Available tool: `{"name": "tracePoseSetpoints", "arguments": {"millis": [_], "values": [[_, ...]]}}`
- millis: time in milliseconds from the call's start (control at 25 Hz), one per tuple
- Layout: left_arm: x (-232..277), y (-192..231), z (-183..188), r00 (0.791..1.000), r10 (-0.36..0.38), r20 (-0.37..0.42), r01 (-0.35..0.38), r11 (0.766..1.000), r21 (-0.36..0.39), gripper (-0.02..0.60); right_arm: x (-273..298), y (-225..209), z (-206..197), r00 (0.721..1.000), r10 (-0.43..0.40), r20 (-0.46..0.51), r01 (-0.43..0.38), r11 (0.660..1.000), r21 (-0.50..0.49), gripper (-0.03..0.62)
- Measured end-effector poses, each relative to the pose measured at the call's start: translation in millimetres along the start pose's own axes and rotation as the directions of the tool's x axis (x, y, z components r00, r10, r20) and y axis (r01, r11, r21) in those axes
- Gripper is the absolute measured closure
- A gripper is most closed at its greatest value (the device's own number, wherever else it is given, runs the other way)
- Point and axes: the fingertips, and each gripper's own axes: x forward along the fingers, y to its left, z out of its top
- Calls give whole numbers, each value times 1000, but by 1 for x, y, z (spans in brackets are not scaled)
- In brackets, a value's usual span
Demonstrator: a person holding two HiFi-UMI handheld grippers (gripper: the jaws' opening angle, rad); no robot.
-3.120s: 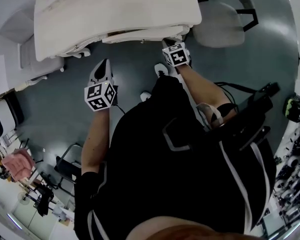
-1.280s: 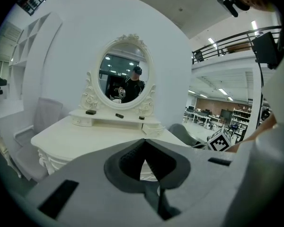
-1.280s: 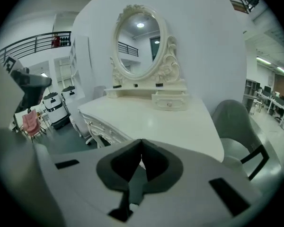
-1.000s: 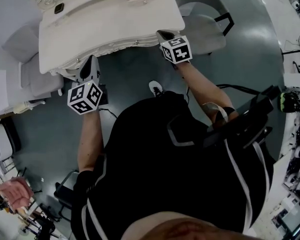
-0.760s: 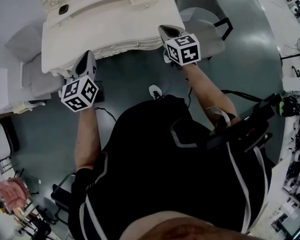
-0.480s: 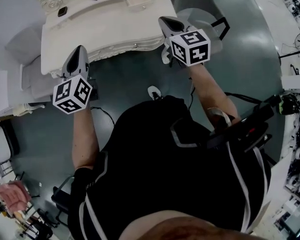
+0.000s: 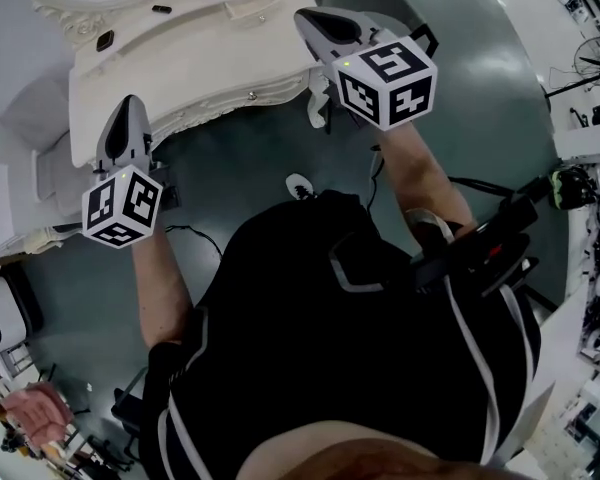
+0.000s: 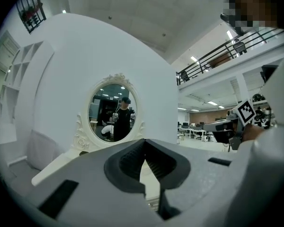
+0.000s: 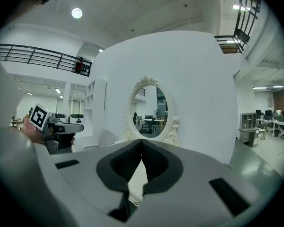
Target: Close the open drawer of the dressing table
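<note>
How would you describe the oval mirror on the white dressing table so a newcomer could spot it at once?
Find the white dressing table with the wavy carved front edge, set against a curved white wall. At the back of its top stands the oval mirror. Its ornate carved white frame, crested on top, sets it apart from the plain wall.

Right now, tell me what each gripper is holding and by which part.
Nothing is held. The left gripper and the right gripper each have their jaws shut with nothing between them, raised by the dressing table.
</note>
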Motion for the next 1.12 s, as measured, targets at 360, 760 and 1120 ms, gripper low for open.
{"name": "tracePoseSetpoints", "arguments": {"millis": [360, 760, 1120], "values": [[-2, -1, 4, 999, 34, -8, -34, 998, 43, 577, -7, 2, 2, 1000, 1, -15, -2, 998, -57, 591], [-3, -9, 7, 1000, 4, -4, -4, 999, 39, 578, -9, -1, 3, 1000, -8, -4, 7, 999, -47, 591], [1, -4, 7, 1000, 27, 10, -27, 999, 19, 578, -7, -6, 0, 1000, -16, -7, 16, 999, -41, 591]]}}
